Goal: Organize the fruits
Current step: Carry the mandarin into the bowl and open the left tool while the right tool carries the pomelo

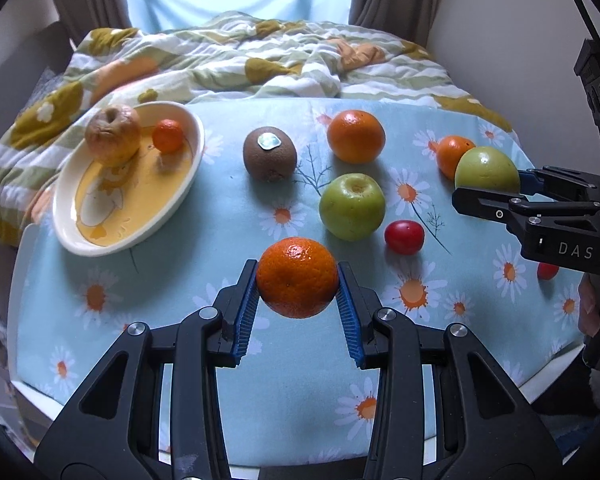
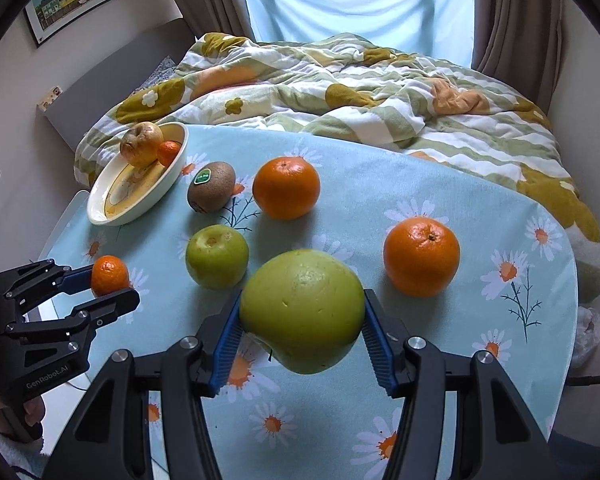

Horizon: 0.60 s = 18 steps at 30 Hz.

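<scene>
**Both claws loaded, fruit bound for the dish**

Left claw (image 1: 297, 280) was clamped on a small orange (image 1: 297, 278), its blue pads pressed against the fruit's two sides, and the fruit hung clear of the tabletop (image 1: 204, 240) near the front edge. Right claw (image 2: 302, 318) was likewise closed on a large green apple (image 2: 302, 312), held off the daisy-print cloth at the near side of the scene.

The step in hand looked like the carry: two fruits picked up, neither yet set down. A cream dish (image 1: 188, 184) sat at the far left of the tabletop and already held a wrinkled yellowish apple (image 1: 113, 135) and a little mandarin (image 1: 167, 135), so it seemed the likely destination.

Loose on the cloth lay a kiwi (image 1: 270, 154), a second green apple (image 1: 352, 206), two more oranges (image 2: 286, 188) (image 2: 421, 256) and a small red fruit (image 1: 404, 237); another red one showed partly behind the right claw in the left view.

Next, each claw would probably need to travel left and farther away, passing above the kiwi and loose apple, then lower its fruit into the dish's free yellow floor before letting go. Round fruit could roll, so a low release would be wise.
</scene>
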Each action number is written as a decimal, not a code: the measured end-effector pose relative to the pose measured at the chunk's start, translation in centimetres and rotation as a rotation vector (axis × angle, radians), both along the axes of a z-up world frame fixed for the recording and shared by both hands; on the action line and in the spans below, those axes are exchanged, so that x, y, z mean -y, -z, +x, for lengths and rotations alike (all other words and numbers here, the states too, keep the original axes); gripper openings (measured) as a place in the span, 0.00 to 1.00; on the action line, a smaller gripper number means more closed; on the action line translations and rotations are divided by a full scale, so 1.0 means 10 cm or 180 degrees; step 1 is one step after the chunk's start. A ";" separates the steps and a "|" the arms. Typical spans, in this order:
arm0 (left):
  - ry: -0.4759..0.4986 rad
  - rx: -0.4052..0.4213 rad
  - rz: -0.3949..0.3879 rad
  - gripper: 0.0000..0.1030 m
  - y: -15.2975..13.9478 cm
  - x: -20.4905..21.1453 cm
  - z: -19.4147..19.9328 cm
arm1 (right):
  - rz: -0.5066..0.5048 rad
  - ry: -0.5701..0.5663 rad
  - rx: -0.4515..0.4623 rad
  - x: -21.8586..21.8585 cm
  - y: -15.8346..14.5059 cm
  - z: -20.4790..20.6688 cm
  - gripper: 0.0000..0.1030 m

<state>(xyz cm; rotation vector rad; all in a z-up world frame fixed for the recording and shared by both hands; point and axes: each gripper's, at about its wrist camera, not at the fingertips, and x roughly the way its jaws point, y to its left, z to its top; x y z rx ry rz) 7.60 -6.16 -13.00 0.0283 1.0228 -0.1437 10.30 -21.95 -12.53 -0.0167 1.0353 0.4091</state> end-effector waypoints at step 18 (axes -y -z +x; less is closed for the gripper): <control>0.0015 0.0259 -0.0005 0.43 -0.53 -0.98 0.12 | 0.0011 0.0126 0.0212 -0.81 -0.62 -0.06 0.51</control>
